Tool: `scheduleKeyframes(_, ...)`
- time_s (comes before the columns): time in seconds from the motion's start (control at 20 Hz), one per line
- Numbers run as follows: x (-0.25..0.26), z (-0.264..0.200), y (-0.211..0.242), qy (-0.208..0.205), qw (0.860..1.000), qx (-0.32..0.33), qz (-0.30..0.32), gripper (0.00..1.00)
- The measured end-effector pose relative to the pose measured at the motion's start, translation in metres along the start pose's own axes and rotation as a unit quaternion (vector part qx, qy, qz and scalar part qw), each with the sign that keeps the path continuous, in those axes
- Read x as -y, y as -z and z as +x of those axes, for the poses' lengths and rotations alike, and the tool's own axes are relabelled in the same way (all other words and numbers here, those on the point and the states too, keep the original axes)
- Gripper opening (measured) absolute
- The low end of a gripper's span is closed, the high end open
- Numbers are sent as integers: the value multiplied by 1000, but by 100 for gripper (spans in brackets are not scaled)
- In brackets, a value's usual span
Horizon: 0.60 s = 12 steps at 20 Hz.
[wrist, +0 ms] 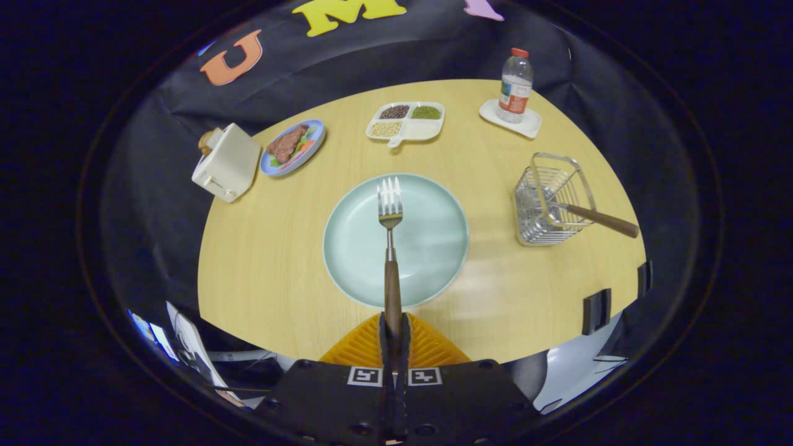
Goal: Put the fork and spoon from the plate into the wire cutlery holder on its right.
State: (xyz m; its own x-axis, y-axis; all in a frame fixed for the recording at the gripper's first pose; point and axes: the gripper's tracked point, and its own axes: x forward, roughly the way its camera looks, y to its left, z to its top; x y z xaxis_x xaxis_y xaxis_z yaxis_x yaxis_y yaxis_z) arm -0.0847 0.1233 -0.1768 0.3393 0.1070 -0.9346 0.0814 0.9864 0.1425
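We see the gripper (394, 325) clamped on the fork (390, 248), whose handle end is hidden between the fingers, held over the plate (427, 241), while probably the spoon (595, 217) leans in the wire holder (548, 201).

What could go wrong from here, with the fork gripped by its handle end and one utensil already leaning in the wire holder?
1. The gripper is shut on the fork only at the tip of its wooden handle; the long overhang could pivot or slip during the carry.
2. The wire cutlery holder already has a brown-handled utensil leaning out across its opening, so the tines may catch on it or on the wires.
3. A bump could push the light holder along the table.
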Motion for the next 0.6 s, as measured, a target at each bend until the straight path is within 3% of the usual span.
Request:
scheduleKeyframes(0.3, 65, -46, -21, 17, 999, 24, 39, 0)
scheduleKeyframes(0.6, 116, -53, -22, 32, 997, 10, 70, 0)
